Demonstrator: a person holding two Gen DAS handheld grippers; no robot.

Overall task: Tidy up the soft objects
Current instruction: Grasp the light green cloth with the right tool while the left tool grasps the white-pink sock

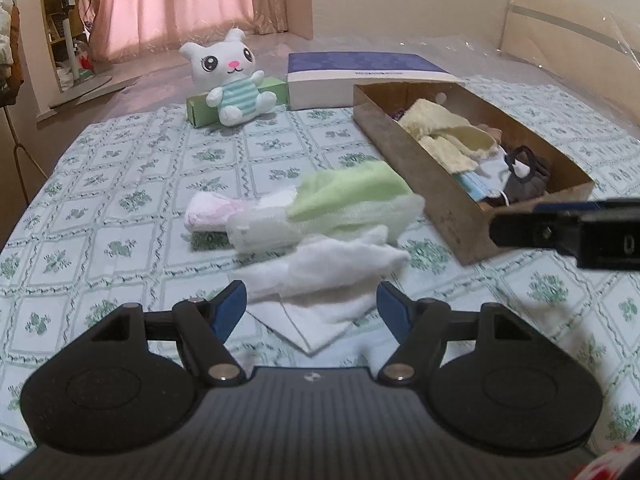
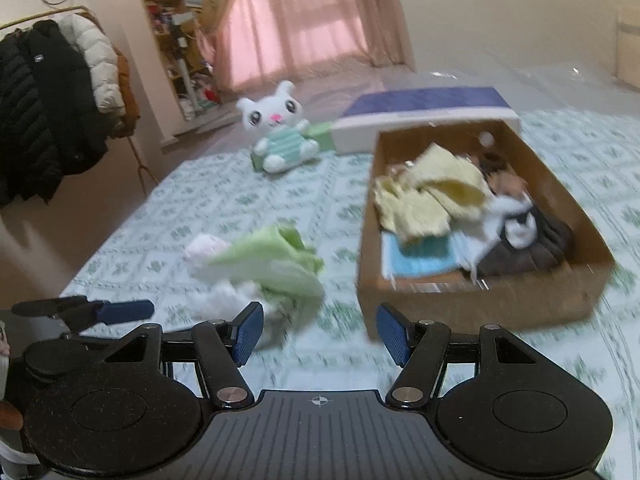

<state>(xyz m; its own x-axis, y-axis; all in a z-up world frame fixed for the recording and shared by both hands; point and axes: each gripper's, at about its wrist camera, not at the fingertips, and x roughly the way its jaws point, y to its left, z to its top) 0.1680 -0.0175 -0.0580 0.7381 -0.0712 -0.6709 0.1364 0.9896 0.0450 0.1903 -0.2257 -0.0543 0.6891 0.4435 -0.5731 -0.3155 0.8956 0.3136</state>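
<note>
Both grippers hover over a bed (image 1: 120, 184) covered in a green flowered sheet. The left gripper (image 1: 312, 304) has its fingers apart and empty, above a white cloth (image 1: 332, 268) at the near end of a small heap. Behind that cloth lie a green towel (image 1: 352, 196) and a pink-and-white piece (image 1: 208, 210), possibly a sock; the blur makes it hard to say. The right gripper (image 2: 320, 332) also has its fingers spread with nothing between them, near the front corner of a cardboard box (image 2: 480, 304). The box holds a yellow towel (image 2: 432, 192), a blue face mask (image 2: 420, 260) and dark fabric (image 2: 532, 252). A white plush toy (image 1: 234, 76) sits at the far end.
</note>
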